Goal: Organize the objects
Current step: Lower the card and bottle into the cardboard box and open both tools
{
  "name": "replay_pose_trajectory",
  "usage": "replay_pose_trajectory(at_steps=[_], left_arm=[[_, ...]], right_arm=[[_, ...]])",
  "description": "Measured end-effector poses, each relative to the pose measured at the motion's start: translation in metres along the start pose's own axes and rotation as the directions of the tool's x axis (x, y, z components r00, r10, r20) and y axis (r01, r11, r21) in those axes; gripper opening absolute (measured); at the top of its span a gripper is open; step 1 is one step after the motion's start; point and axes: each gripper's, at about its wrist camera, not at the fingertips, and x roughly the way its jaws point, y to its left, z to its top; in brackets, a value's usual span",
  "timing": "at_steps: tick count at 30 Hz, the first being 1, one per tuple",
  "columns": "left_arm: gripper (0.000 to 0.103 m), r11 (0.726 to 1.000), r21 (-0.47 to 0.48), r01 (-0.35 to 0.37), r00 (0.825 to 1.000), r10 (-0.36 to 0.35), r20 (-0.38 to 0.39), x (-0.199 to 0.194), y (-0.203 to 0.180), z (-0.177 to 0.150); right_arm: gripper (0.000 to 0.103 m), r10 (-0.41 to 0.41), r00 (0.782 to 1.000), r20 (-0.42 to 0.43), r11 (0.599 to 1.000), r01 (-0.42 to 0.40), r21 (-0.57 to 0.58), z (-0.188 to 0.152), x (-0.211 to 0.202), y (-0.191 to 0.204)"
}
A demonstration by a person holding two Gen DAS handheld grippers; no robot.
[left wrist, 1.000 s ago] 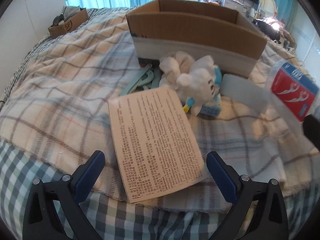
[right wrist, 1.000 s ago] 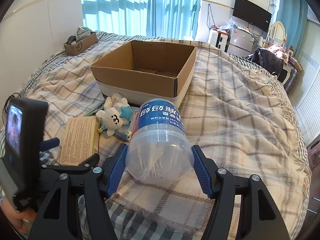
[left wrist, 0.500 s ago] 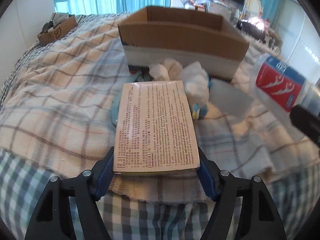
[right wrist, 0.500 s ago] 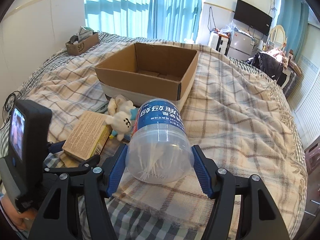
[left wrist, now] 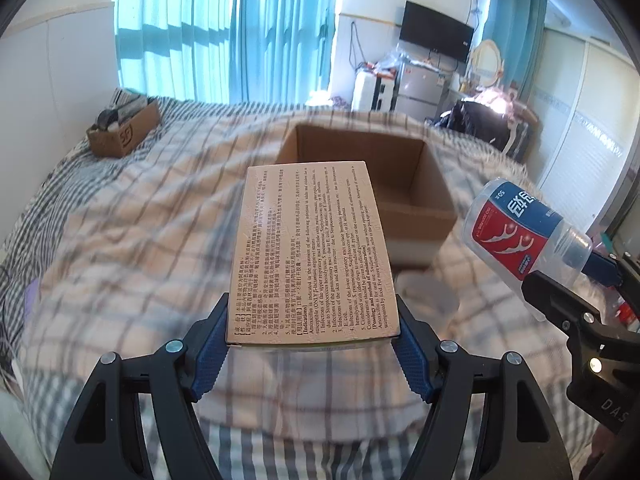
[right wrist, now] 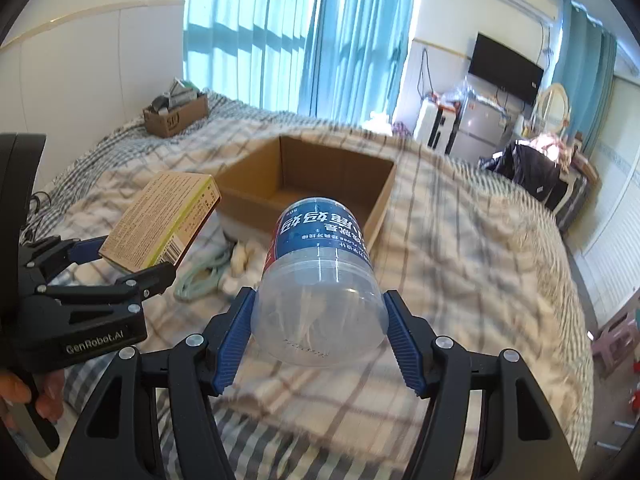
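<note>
Both items are in the carrying step: the left gripper clamps the medicine box, the right gripper clamps the floss-pick jar, and next each must go over the open cardboard box at 12 o'clock.

Bedroom, daylight through teal curtains. Plaid bedspread on bed, white walls, wall TV, fridge, oval mirror at far side.

A home bedroom: a plaid-blanketed bed, blue curtains, a wall television and a vanity mirror.
</note>
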Motion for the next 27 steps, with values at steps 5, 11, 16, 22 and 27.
replay_pose_trajectory(at_steps=[5, 11, 16, 22, 27], left_arm=[[0.075, 0.998, -0.019, 0.065, 0.998, -0.065, -0.004, 0.009, 0.005, 0.049], [0.075, 0.997, 0.062, 0.050, 0.998, -0.052, 0.042, 0.033, -0.003, 0.101], [0.075, 0.996, 0.078, 0.051, 0.998, -0.053, 0.024, 0.075, -0.001, 0.131], [0.075, 0.991, 0.123, 0.047, 0.999, -0.043, -0.032, 0.137, -0.001, 0.136], [0.075, 0.984, 0.167, 0.060, 0.996, -0.048, -0.077, 0.174, -0.006, 0.124]], right_arm=[[0.064, 0.006, 0.997, 0.082, 1.000, -0.007, 0.016, 0.047, -0.004, -0.006], [0.064, 0.011, 0.991, 0.132, 1.000, -0.013, 0.018, 0.098, 0.020, -0.015], [0.064, 0.006, 0.994, 0.109, 0.999, -0.011, 0.042, 0.128, 0.067, -0.028], [0.064, 0.015, 1.000, 0.022, 0.998, -0.016, 0.057, 0.137, 0.142, -0.040], [0.064, 0.010, 0.999, -0.044, 0.996, -0.006, 0.086, 0.121, 0.191, -0.048]])
